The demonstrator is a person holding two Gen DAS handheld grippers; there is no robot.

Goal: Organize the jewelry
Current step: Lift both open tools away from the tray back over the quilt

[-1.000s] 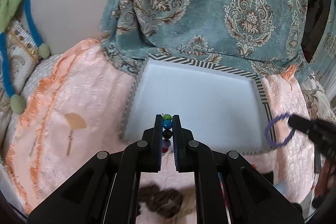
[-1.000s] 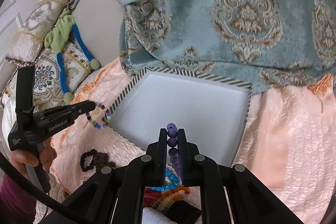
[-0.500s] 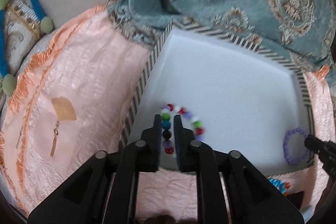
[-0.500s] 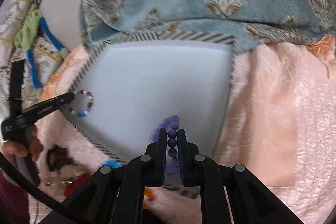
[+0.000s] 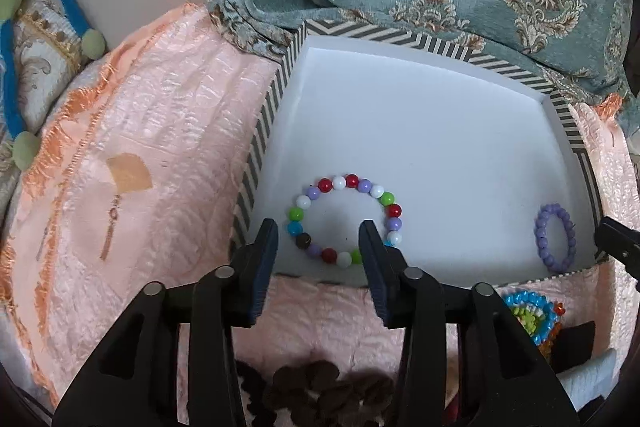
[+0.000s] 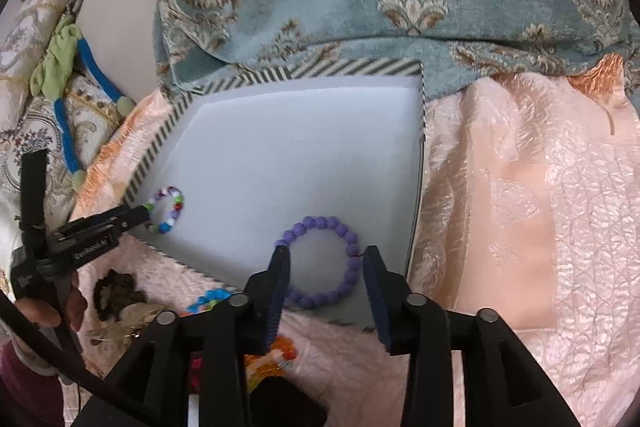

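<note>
Item one: round bracelet of multicoloured glossy beads (image 5: pixel 345 219), lying flat on the white floor of the shallow striped-rimmed cardboard tray (image 5: pixel 256 163) at its near left corner, with the left hand-held gripper (image 5: pixel 318 241) opening, pads apart on either side of it and clear of the beads, seemingly a release. Item two: round bracelet of matte purple beads (image 6: pixel 322 263), flat near the tray's near right corner; right hand-held gripper (image 6: pixel 324 263) likewise opening around it, not pressing. Further beaded pieces (image 5: pixel 528 315) lie on the pink quilted bedspread (image 5: pixel 160 131) at the tray's near edge, probably awaiting sorting.
</note>
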